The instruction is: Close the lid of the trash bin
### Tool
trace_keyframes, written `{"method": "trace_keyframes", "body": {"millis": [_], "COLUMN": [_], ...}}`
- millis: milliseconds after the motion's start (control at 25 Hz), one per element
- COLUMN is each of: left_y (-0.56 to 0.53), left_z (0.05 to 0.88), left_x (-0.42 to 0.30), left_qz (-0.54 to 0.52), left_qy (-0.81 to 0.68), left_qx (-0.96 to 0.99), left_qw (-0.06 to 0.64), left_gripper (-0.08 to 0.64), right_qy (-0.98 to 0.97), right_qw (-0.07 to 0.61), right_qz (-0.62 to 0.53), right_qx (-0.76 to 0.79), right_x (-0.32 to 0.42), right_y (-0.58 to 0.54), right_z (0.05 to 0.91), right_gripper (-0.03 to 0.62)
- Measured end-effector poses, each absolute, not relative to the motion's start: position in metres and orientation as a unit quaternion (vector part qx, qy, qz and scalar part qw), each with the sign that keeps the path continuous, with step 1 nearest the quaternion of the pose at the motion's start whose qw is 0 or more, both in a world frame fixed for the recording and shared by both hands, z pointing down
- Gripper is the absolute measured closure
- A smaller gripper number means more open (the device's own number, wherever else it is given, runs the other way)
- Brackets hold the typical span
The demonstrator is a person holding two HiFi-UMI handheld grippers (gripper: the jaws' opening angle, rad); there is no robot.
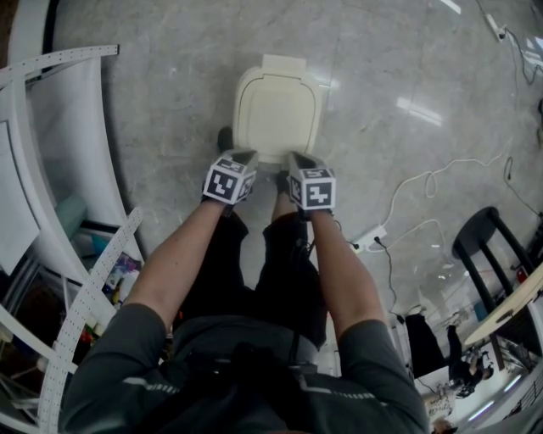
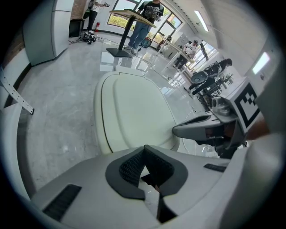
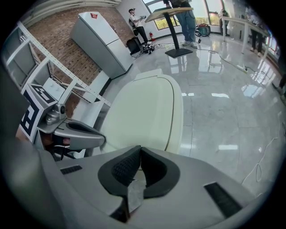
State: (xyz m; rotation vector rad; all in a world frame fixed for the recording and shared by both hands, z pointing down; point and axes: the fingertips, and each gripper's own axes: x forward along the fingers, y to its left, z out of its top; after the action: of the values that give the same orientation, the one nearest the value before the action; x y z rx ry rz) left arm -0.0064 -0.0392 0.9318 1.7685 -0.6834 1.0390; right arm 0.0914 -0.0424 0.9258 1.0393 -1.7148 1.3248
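**Bin shut on a polished stone floor, both grippers at its near edge**

The trash bin (image 1: 283, 63) is seen in the upper centre of the head view, standing on a grey, marble-like floor (image 1: 170, 76). Its cream lid (image 1: 277, 112) lies flat on the body, with a thin dark seam visible round the rim in both gripper views.

The left gripper (image 1: 244, 156) and the right gripper (image 1: 297, 158) are held side by side at the lower edge of the lid, just apart from each other. Whether either one touches the lid cannot be told. In each gripper view the dark ribbed pads are pressed together at the tips, and nothing is pinched between them.

The floor is glossy and light is reflected from it in bright patches. White cables (image 1: 430, 175) are trailed across it at the right of the head view, near a black chair (image 1: 480, 222). White perforated rails (image 1: 89, 284) run along the left edge.

In the right gripper view a grey cabinet (image 3: 100, 33) is set against a brick wall (image 3: 53, 31) at the upper left. A tall desk (image 3: 170, 12) is seen at the top, and a person (image 3: 135, 20) stands near it.
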Motion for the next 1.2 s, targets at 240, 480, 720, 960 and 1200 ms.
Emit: {"method": "trace_keyframes", "body": {"millis": [240,480,720,960,1200], "left_y": [-0.044,-0.048,-0.055,-0.075,-0.136], "left_z": [0.931,0.928,0.908,0.855,0.786], "left_x": [-0.003,-0.003,-0.009,-0.030,-0.024], "left_qz": [0.427,0.421,0.405,0.369,0.325], "left_qy": [-0.273,-0.274,-0.281,-0.319,-0.334], "left_qx": [0.725,0.728,0.732,0.733,0.780], "left_qw": [0.466,0.466,0.470,0.474,0.418], "left_gripper": [0.561,0.560,0.561,0.561,0.561], "right_qy": [-0.663,-0.663,-0.676,-0.694,-0.735], "right_qw": [0.352,0.356,0.347,0.324,0.275], "right_qz": [0.519,0.515,0.506,0.492,0.435], "right_qx": [0.409,0.410,0.408,0.414,0.440], "right_x": [0.090,0.091,0.086,0.085,0.096], "right_y": [-0.043,-0.047,-0.053,-0.063,-0.121], "right_z": [0.927,0.926,0.902,0.850,0.778], "right_gripper": [0.583,0.584,0.586,0.586,0.586]}}
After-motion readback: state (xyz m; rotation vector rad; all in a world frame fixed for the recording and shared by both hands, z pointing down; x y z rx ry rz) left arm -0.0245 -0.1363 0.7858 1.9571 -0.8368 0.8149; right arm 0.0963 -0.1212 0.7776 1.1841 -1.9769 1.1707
